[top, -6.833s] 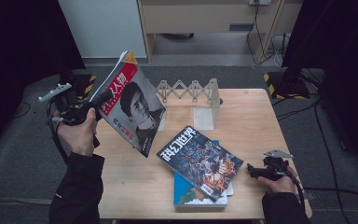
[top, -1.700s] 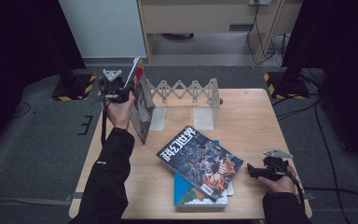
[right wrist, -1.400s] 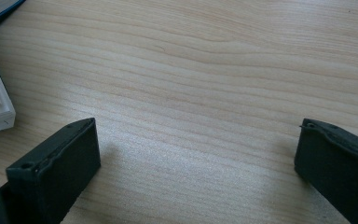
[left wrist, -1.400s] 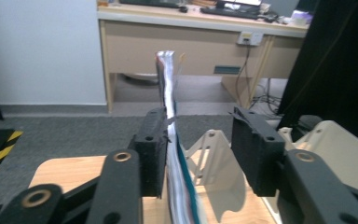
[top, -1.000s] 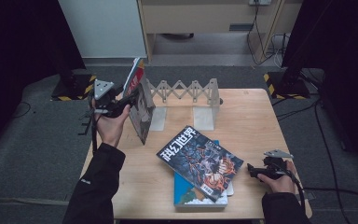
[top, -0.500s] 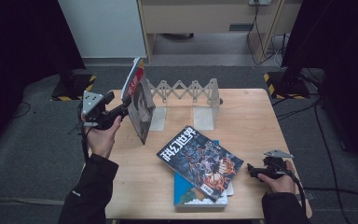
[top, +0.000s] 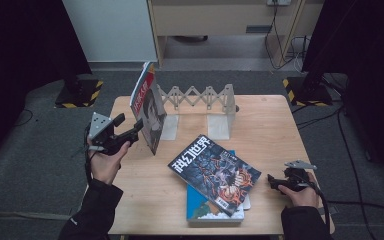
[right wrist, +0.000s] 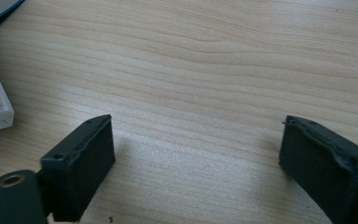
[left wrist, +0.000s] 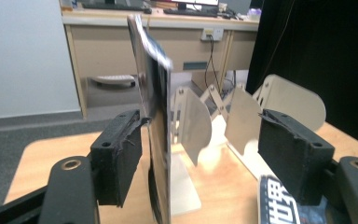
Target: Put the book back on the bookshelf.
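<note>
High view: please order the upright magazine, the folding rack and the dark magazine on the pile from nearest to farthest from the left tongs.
1. Upright magazine, right beside the left tongs, at the rack's left end.
2. Folding rack, behind it, at the table's far edge.
3. Dark magazine, atop the pile at the near edge.

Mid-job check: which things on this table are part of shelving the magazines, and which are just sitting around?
In the job:
- upright magazine, standing at the rack's left end, between the open jaws of the left gripper
- expanding rack
- dark-covered magazine on the stack
- blue book beneath it

Just there:
- right gripper, open, resting on the table
- desk behind
</note>
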The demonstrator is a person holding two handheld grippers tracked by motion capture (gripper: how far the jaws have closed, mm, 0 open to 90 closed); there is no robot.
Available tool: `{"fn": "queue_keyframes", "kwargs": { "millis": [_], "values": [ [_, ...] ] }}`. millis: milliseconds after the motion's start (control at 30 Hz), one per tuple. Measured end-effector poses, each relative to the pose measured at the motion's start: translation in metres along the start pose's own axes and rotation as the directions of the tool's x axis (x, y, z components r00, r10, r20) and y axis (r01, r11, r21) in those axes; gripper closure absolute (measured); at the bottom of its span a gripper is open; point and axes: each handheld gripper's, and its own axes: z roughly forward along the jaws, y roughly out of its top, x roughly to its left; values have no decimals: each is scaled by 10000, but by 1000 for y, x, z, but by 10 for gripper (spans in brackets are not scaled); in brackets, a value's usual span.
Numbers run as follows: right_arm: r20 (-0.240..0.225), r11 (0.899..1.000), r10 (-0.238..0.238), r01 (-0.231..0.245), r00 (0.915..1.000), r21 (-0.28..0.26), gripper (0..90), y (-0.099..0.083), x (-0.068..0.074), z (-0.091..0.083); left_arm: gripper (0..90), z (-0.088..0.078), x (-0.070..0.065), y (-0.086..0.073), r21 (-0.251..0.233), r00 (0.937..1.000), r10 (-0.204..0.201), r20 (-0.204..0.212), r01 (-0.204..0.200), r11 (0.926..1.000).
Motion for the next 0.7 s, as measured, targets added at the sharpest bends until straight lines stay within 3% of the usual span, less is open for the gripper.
{"fn": "queue_keyframes", "kwargs": {
  "millis": [100, 200, 233, 300, 333, 500, 700],
  "values": [
    [29, 10000, -18, 17, 10000, 92, 156, 1, 0, -2, 285, 3, -1, -17, 425, 9995, -238, 220, 229, 9988],
    [93, 9996, -235, 233, 9997, 134, 171, 2, 1, -3, 281, 5, -1, -25, 535, 9993, -247, 294, 231, 9983],
    [159, 9993, -383, 382, 9991, 60, 181, 4, 2, -5, 279, 8, -2, -34, 637, 9982, -412, 442, 384, 9972],
    [120, 9994, -343, 343, 9993, 11, 184, 5, 3, -6, 273, 9, -2, -38, 717, 9979, -448, 474, 413, 9966],
    [119, 9994, -311, 312, 9994, -149, 194, 7, 4, -9, 264, 12, -3, -45, 949, 9972, -481, 567, 426, 9946],
    [158, 9986, -142, 150, 9998, -516, 212, 12, 6, -16, 251, 14, -5, -57, 1178, 9967, -513, 631, 436, 9921],
    [-249, 9905, 259, -290, 9994, -1343, 237, 22, 13, -31, 236, 22, -13, -77, 1744, 9940, -441, 1000, 261, 9843]
  ]
}}
